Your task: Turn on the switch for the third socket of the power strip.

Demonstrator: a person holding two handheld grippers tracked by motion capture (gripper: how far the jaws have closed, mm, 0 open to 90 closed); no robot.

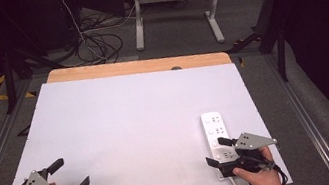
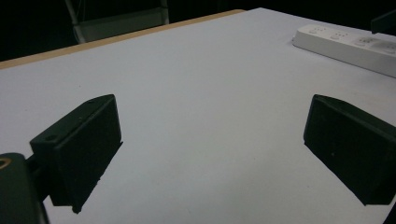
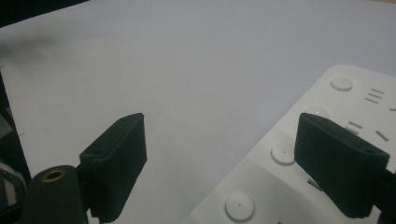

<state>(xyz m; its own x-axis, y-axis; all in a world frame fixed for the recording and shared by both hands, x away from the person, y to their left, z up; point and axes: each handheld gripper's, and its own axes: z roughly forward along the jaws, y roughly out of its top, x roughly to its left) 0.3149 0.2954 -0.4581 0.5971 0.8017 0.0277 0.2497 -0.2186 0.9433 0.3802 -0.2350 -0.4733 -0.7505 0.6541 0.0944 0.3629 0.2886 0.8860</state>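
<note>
I hold both grippers released, left point(image 1: 72, 175) idle over bare table point(image 1: 131, 118), right point(image 1: 220, 151) poised over the power strip point(image 1: 214, 123), likely needing descent to grasp.

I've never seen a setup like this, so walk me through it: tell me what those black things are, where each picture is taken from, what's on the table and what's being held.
There is no robot here. A person holds a two-jaw gripper in each hand: the left gripper and the right gripper.

The high view looks down on the white table from above the person's side. The other two pictures come from cameras riding on the grippers, each looking out between its own two black jaws.

One thing lies on the table: a white power strip, at the near right. The right gripper's jaws stand open over its near end; the left gripper's jaws stand open above bare table. Neither holds anything.
</note>
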